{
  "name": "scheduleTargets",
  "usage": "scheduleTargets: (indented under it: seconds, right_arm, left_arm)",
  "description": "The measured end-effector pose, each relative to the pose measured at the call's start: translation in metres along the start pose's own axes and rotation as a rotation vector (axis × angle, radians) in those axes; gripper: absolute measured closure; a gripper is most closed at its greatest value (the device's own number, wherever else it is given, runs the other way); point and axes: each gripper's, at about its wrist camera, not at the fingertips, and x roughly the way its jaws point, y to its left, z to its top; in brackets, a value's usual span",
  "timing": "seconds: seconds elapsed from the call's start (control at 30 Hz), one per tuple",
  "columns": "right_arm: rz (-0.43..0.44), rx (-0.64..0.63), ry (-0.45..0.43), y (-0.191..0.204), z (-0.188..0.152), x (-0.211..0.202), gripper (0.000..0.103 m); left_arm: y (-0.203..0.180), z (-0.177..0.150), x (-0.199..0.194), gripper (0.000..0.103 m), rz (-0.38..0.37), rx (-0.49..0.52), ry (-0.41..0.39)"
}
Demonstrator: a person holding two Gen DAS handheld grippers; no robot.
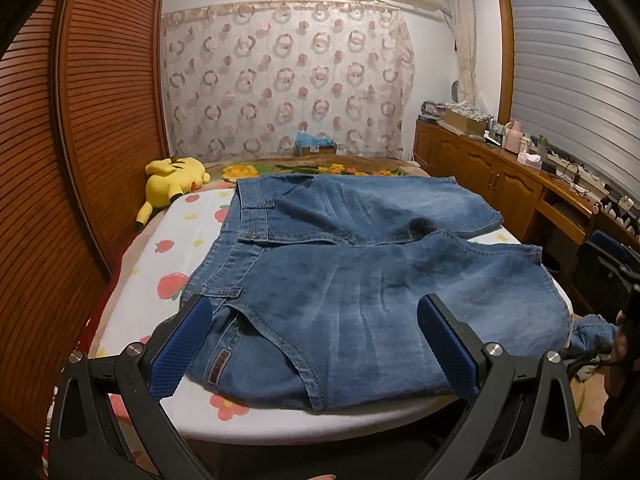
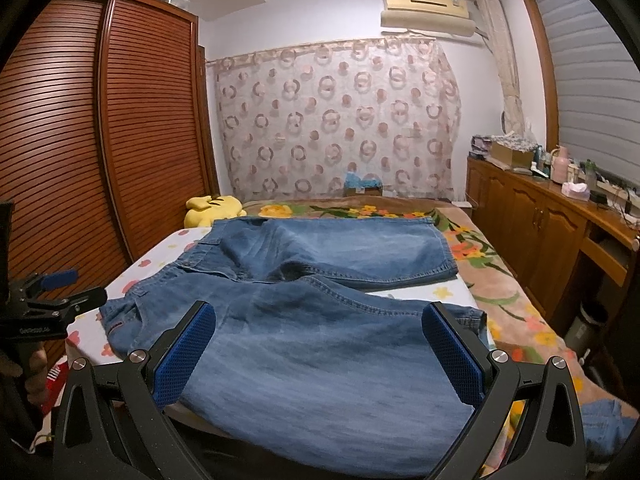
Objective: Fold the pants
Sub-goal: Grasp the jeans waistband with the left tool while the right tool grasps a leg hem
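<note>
Blue denim pants (image 1: 360, 272) lie spread on the bed, waistband to the left, both legs running right; the near leg hangs off the bed's right front edge. They also show in the right wrist view (image 2: 320, 320). My left gripper (image 1: 316, 312) is open, its blue pads (image 1: 184, 344) wide apart just above the near waist and pocket area. My right gripper (image 2: 320, 320) is open above the near leg, holding nothing. The left gripper also shows at the left edge of the right wrist view (image 2: 52, 292).
A yellow plush toy (image 1: 172, 184) lies at the bed's far left. A white fruit-print sheet (image 1: 176, 240) and a floral blanket (image 2: 500, 292) cover the bed. A slatted wardrobe (image 1: 80, 120) stands left, a wooden cabinet (image 1: 500, 176) with clutter right.
</note>
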Motion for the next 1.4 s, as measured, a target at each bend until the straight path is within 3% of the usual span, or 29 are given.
scheduleTargets:
  seconds: [0.53, 0.8, 0.97, 1.23, 1.4]
  right_arm:
    - [-0.118, -0.001, 0.069, -0.023, -0.003, 0.02, 0.005]
    - [-0.1, 0.012, 0.151, -0.017, 0.008, 0.031, 0.013]
    - [-0.097, 0.001, 0.212, -0.013, 0.009, 0.041, 0.017]
    - [-0.111, 0.014, 0.287, -0.031, 0.022, 0.043, 0.017]
    - [-0.119, 0.027, 0.319, -0.034, 0.025, 0.039, 0.019]
  left_arm:
    - [0.055, -0.014, 0.025, 0.0, 0.041, -0.045, 0.059]
    - [0.092, -0.025, 0.041, 0.003, 0.081, -0.096, 0.099]
    - [0.11, -0.035, 0.054, 0.01, 0.08, -0.133, 0.133]
    - [0.136, -0.044, 0.073, 0.032, 0.112, -0.165, 0.173]
    - [0.144, -0.05, 0.084, 0.039, 0.088, -0.202, 0.189]
